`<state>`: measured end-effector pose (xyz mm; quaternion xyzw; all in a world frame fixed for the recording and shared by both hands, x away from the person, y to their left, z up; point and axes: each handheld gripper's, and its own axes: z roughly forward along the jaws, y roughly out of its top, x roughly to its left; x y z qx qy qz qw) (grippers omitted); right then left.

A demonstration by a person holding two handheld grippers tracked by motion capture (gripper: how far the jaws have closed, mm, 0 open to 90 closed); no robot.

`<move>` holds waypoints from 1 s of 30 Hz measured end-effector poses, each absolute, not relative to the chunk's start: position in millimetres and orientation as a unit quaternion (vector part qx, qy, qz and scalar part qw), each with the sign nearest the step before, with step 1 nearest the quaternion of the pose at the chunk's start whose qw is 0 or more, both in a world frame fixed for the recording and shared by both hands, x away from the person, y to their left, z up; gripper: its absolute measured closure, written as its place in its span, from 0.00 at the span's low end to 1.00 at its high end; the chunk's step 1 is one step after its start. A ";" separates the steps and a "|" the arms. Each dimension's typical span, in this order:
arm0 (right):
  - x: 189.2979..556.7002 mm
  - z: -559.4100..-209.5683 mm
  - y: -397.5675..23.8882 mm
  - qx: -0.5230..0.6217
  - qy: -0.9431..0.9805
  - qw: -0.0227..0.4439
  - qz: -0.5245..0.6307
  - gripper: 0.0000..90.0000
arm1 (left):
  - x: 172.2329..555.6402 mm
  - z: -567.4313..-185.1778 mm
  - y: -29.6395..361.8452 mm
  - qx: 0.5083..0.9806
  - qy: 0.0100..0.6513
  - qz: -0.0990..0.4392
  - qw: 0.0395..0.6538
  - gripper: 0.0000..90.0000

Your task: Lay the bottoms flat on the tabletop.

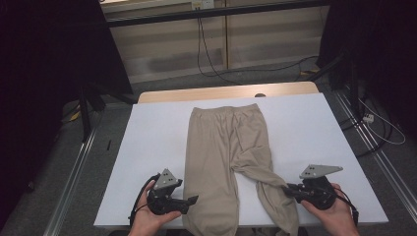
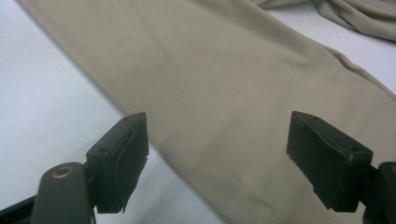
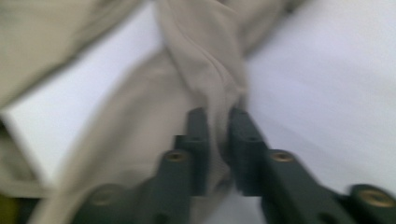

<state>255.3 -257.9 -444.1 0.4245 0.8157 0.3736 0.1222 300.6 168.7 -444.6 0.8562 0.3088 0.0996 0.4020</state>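
Note:
A pair of beige trousers [image 1: 223, 142] lies on the white table top [image 1: 157, 147], waistband at the far end and legs hanging over the near edge. The right leg [image 1: 268, 184] is twisted and bunched. My right gripper [image 1: 286, 189] is shut on a fold of that leg's fabric [image 3: 217, 93], which runs up between its jaws. My left gripper [image 1: 193, 200] rests at the outer edge of the left leg [image 2: 224, 102], jaws open wide over the flat cloth, pads not pressing it.
The table's wooden far edge [image 1: 226, 92] shows beyond the white cover. Metal rails [image 1: 74, 167] run along the floor on both sides, and cables [image 1: 211, 64] lie on the floor behind the table. Bare white surface lies left and right of the trousers.

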 end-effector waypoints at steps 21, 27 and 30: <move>251.0 -438.4 -192.3 0.333 0.841 0.058 0.423 0.62 | 301.3 -442.0 156.4 0.854 0.306 0.092 0.411 0.30; 261.5 -435.0 -236.2 0.380 0.811 0.082 0.437 0.72 | 303.6 -434.8 117.3 0.860 0.274 0.082 0.423 0.37; 265.0 -440.2 -246.1 0.402 0.809 0.086 0.419 0.83 | 306.7 -433.7 94.9 0.864 0.260 0.073 0.425 0.41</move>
